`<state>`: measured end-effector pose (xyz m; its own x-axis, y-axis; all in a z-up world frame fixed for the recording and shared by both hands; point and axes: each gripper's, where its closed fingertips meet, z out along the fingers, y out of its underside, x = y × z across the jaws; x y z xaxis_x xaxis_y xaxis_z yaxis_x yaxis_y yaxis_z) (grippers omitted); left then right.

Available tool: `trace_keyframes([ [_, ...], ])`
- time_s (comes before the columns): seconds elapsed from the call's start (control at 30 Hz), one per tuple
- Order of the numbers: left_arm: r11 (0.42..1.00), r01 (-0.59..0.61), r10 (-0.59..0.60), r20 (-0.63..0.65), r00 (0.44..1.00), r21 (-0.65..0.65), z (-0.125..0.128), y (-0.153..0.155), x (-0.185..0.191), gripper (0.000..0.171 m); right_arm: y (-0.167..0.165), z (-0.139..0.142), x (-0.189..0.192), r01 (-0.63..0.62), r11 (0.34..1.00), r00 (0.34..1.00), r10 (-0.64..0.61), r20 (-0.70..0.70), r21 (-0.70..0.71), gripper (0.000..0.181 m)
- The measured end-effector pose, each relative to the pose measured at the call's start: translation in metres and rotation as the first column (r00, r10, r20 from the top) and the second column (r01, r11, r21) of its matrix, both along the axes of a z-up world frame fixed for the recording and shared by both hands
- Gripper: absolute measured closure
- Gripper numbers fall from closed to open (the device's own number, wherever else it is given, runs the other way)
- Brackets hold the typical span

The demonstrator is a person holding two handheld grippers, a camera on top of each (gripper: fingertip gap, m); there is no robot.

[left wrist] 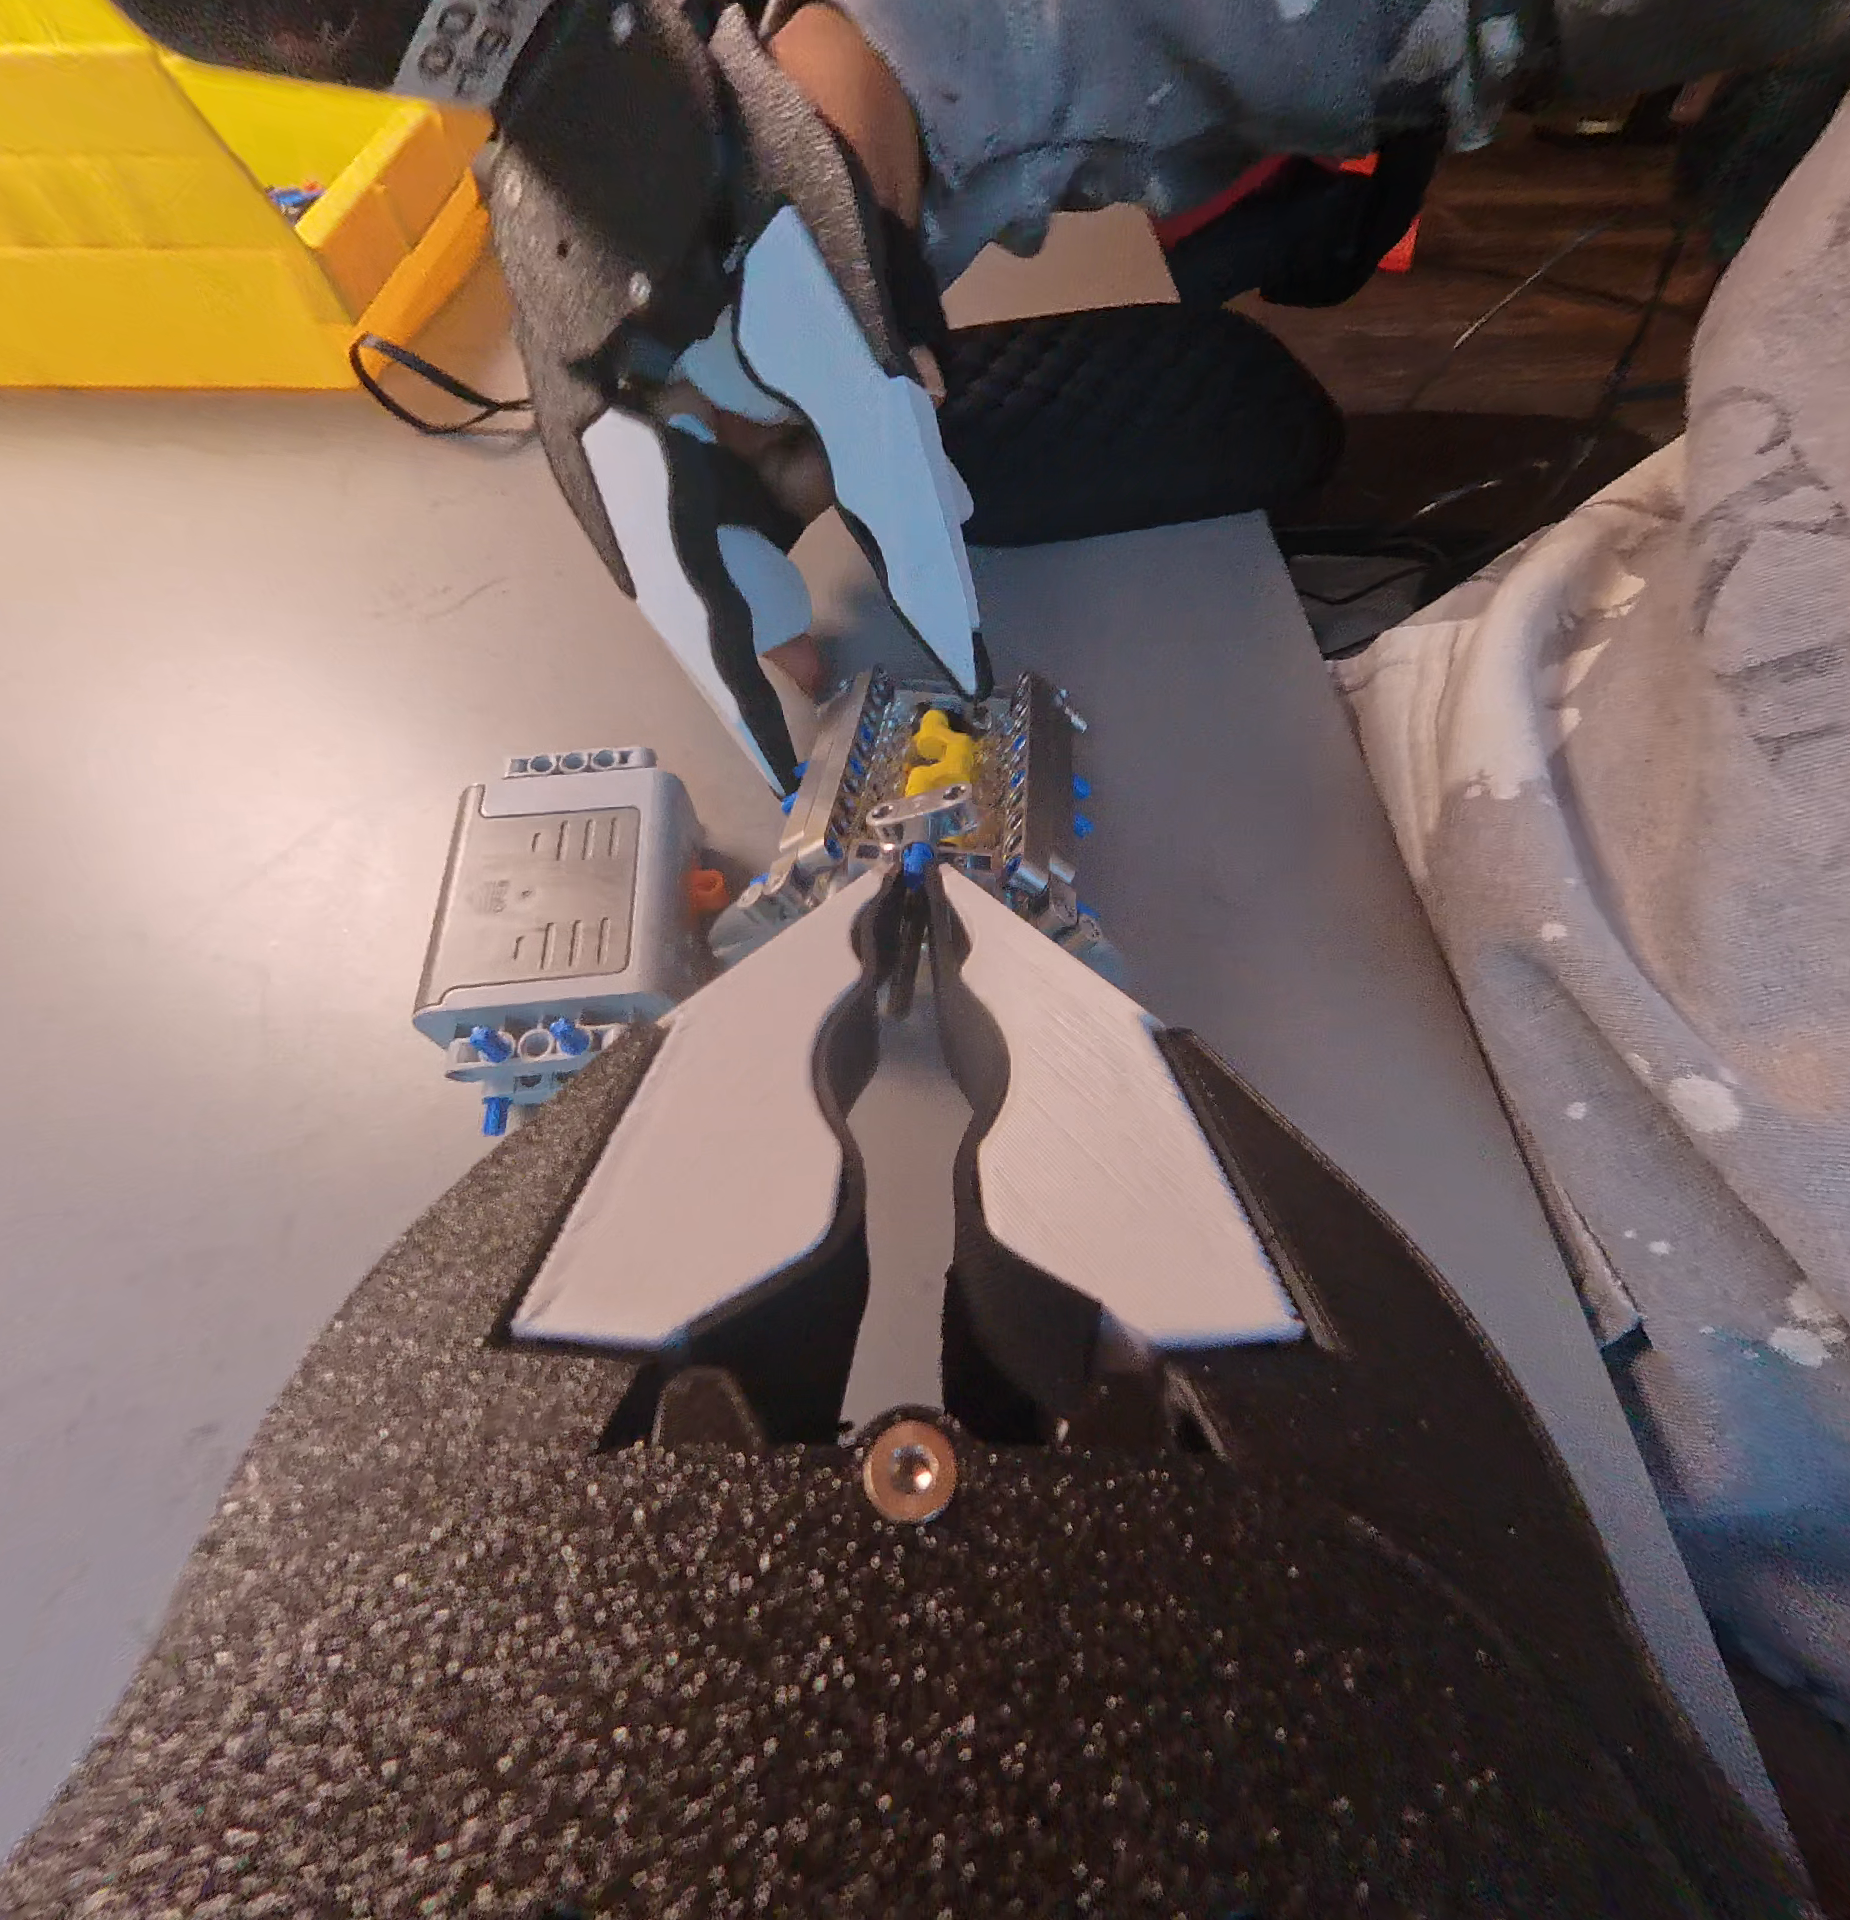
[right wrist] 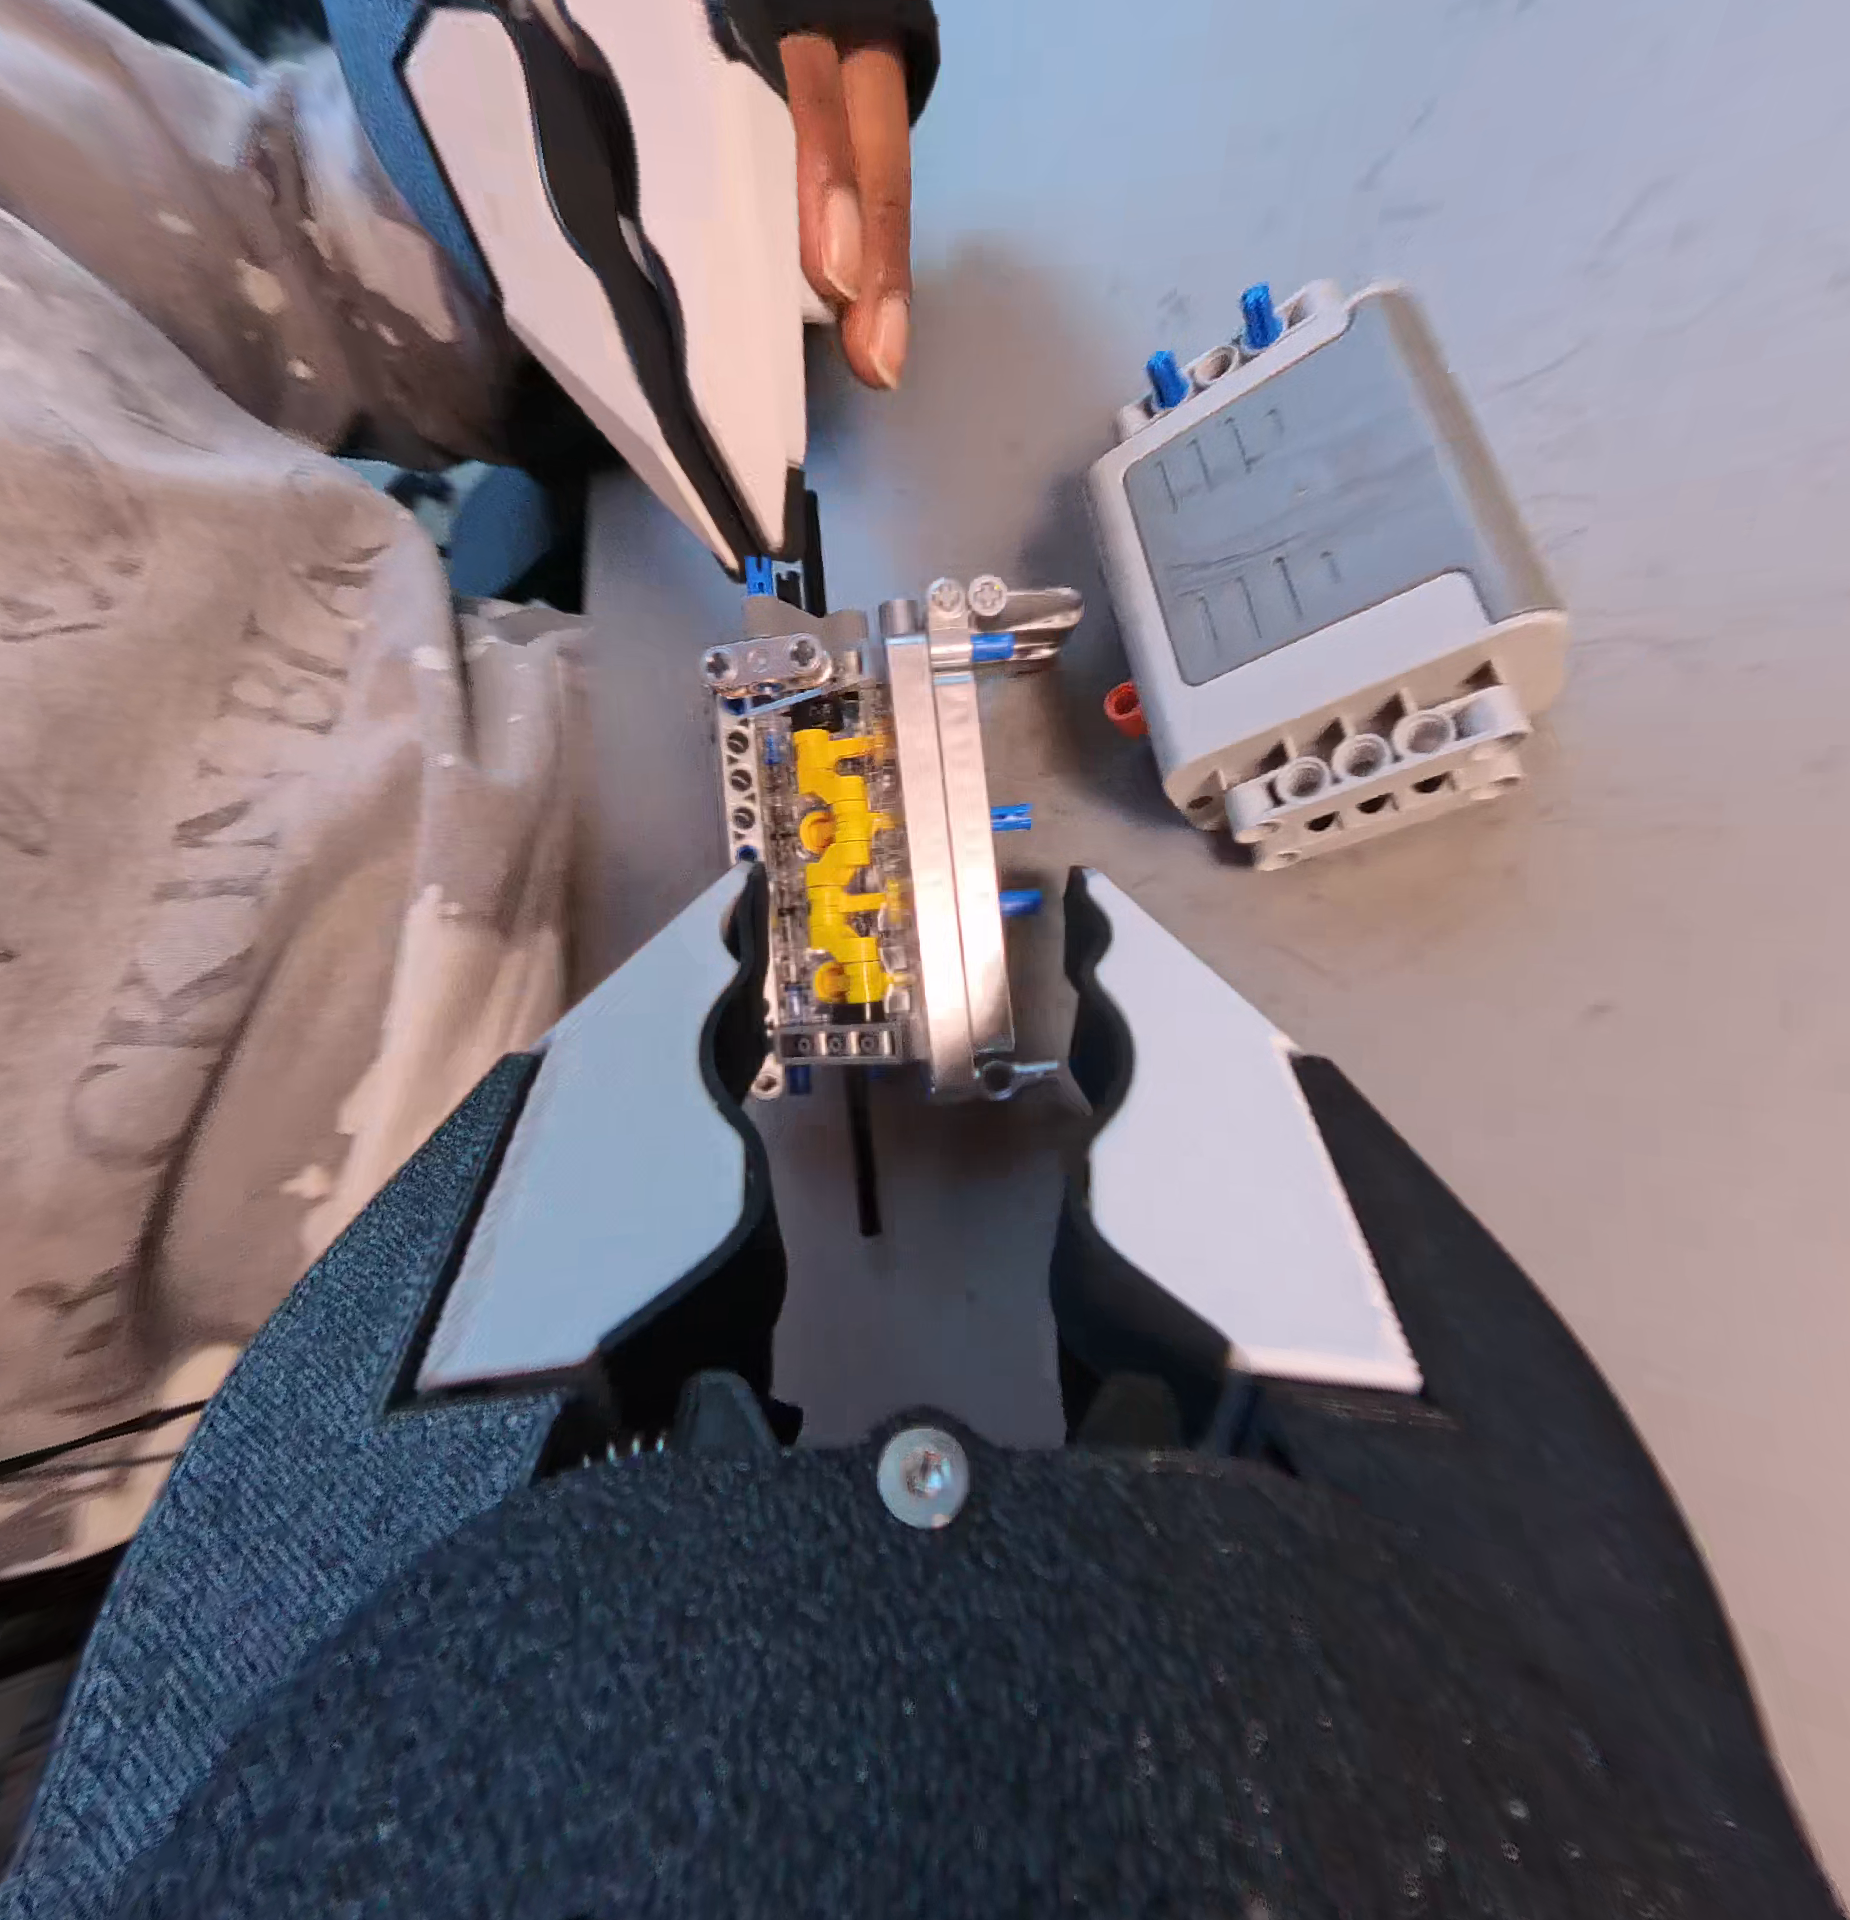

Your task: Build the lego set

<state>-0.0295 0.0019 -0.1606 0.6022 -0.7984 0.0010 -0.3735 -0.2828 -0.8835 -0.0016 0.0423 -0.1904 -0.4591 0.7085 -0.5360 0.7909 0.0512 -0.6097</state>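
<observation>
The left gripper [left wrist: 910, 883] pinches a black axle [left wrist: 905, 956] at the brick engine block [right wrist: 859, 862], while the spread right gripper [right wrist: 910, 883] straddles its other end, battery box [right wrist: 1316, 582] lying beside on the worktop [left wrist: 225, 675]

Workshop: grey bench [left wrist: 225, 675], yellow parts bin [left wrist: 173, 208].

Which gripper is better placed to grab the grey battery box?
The right gripper: open around the brick assembly, battery box beside it. The left gripper is shut on the black axle.
</observation>
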Motion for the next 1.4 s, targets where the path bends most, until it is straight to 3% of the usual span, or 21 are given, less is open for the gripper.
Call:
trace_keyframes([
  [0.1, 1.000, -0.008, 0.008, -0.040, 0.999, 0.003, -0.005, 0.001, -0.005, 0.170, 0.003, 0.009, -0.002, 0.051, 0.976, 0.983, -0.011, -0.183, 0.214, 0.119],
  [0.23, 1.000, -0.007, 0.008, -0.042, 0.999, 0.029, -0.002, 0.001, -0.005, 0.157, -0.012, 0.013, 0.007, 0.122, 0.873, 0.945, 0.043, -0.326, 0.472, 0.106],
  [0.3, 1.000, -0.007, 0.010, -0.090, 0.996, 0.030, -0.009, 0.003, -0.004, 0.155, -0.020, 0.006, 0.010, 0.168, 0.806, 0.927, 0.066, -0.368, 0.568, 0.105],
  [0.37, 0.999, -0.006, 0.012, -0.162, 0.987, 0.037, -0.018, 0.004, -0.003, 0.164, -0.022, -0.002, 0.008, 0.246, 0.734, 0.907, 0.055, -0.417, 0.633, 0.107],
  [0.47, 1.000, -0.028, 0.028, -0.173, 0.985, 0.004, -0.019, 0.006, 0.000, 0.168, -0.007, -0.009, 0.006, 0.351, 0.545, 0.885, 0.072, -0.459, 0.761, 0.117],
  [0.53, 0.997, -0.060, 0.054, -0.113, 0.992, -0.047, -0.015, 0.008, 0.002, 0.170, -0.006, -0.006, 0.007, 0.385, 0.497, 0.868, 0.092, -0.489, 0.778, 0.135],
  [0.6, 0.988, -0.084, 0.089, 0.034, 0.995, -0.132, -0.005, 0.009, 0.005, 0.170, -0.003, 0.002, 0.008, 0.410, 0.465, 0.854, 0.107, -0.509, 0.785, 0.135],
  [0.7, 0.959, -0.078, 0.155, 0.272, 0.950, -0.273, 0.007, 0.014, 0.007, 0.170, -0.002, 0.005, 0.010, 0.380, 0.411, 0.860, 0.173, -0.480, 0.829, 0.134],
  [0.8, 0.937, -0.060, 0.196, 0.376, 0.906, -0.344, 0.011, 0.017, 0.009, 0.170, -0.007, 0.002, 0.008, 0.368, 0.386, 0.858, 0.210, -0.469, 0.846, 0.147],
  [0.87, 0.949, -0.071, 0.185, 0.361, 0.914, -0.306, 0.013, 0.018, 0.008, 0.169, -0.006, 0.006, 0.008, 0.351, 0.467, 0.863, 0.175, -0.474, 0.812, 0.149],
  [0.97, 0.984, -0.084, 0.133, 0.343, 0.930, -0.154, 0.030, 0.017, 0.001, 0.168, -0.003, 0.033, 0.009, 0.302, 0.703, 0.874, 0.066, -0.482, 0.643, 0.157],
  [1.0, 0.991, -0.079, 0.111, 0.338, 0.934, -0.106, 0.037, 0.016, -0.002, 0.165, -0.003, 0.038, 0.011, 0.241, 0.793, 0.905, 0.026, -0.425, 0.560, 0.157],
  [1.13, 0.997, -0.074, 0.075, 0.291, 0.954, -0.012, 0.041, 0.012, -0.006, 0.118, -0.002, 0.058, 0.015, 0.052, 0.990, 0.970, -0.018, -0.244, 0.131, 0.157],
  [1.23, 0.998, -0.064, 0.064, 0.245, 0.967, -0.008, 0.031, 0.012, 0.003, 0.110, -0.006, 0.069, 0.014, -0.064, 0.983, 0.983, 0.032, -0.183, -0.171, 0.156],
  [1.4, 0.989, -0.064, 0.107, 0.346, 0.932, -0.131, 0.028, 0.015, 0.004, 0.125, 0.007, 0.074, -0.015, -0.003, 0.919, 0.979, -0.077, -0.187, -0.395, 0.158],
])
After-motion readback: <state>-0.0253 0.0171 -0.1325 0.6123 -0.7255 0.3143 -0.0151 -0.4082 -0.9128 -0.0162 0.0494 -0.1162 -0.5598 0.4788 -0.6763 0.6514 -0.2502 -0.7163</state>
